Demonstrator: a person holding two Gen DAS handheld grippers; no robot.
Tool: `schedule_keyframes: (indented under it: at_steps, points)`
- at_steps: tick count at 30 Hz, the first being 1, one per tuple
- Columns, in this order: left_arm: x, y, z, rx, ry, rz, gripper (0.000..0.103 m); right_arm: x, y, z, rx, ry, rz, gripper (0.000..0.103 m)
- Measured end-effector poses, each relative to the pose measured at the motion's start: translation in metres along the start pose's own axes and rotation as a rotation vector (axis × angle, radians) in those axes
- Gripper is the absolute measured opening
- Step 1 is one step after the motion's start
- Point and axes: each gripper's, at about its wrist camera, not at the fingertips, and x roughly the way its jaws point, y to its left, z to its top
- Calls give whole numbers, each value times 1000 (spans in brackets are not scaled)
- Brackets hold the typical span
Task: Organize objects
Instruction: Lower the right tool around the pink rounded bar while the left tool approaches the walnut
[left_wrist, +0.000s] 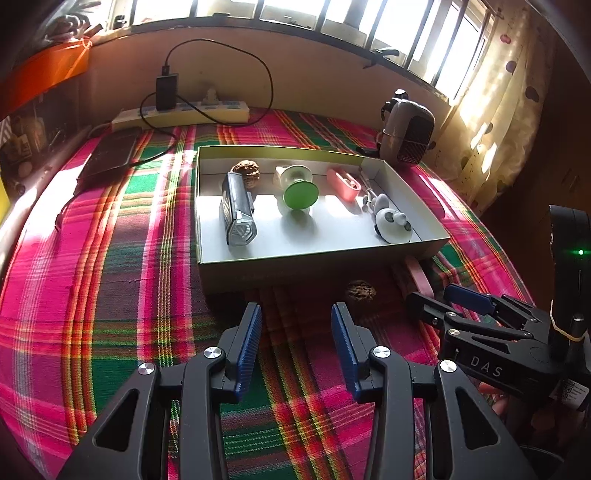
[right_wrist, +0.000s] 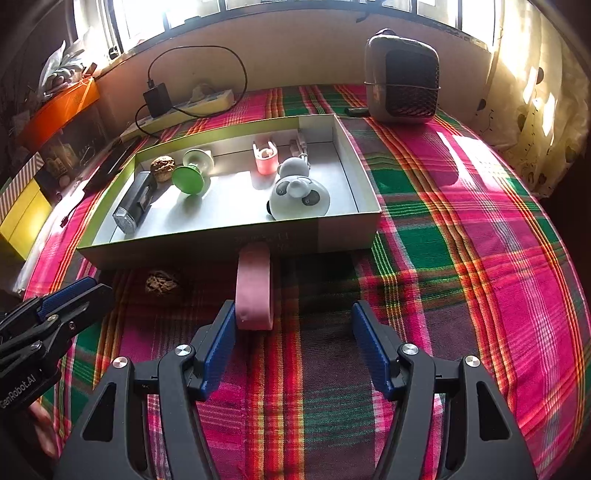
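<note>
While our right gripper (right_wrist: 293, 347) stands open with nothing between its pads, the pink band (right_wrist: 255, 291) lies just ahead by its left finger, touching the box (right_wrist: 229, 245) front. We should shift left and centre before closing. Left gripper (left_wrist: 296, 350) open; walnut (left_wrist: 360, 290) near.

Left claw (left_wrist: 296, 314) gapes, angled downward; right claw (right_wrist: 293, 314) likewise spread wide, empty.
</note>
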Motion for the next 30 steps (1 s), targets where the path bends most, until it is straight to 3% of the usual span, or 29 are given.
schedule_keyframes:
  at_steps: [21,30]
  points:
    - [23,-26,8,51,58,-52,38,9,1,8,-118,-3,4,63]
    - [35,-38,14,67,77,-30,38,7,-9,8,-130,-23,7,48]
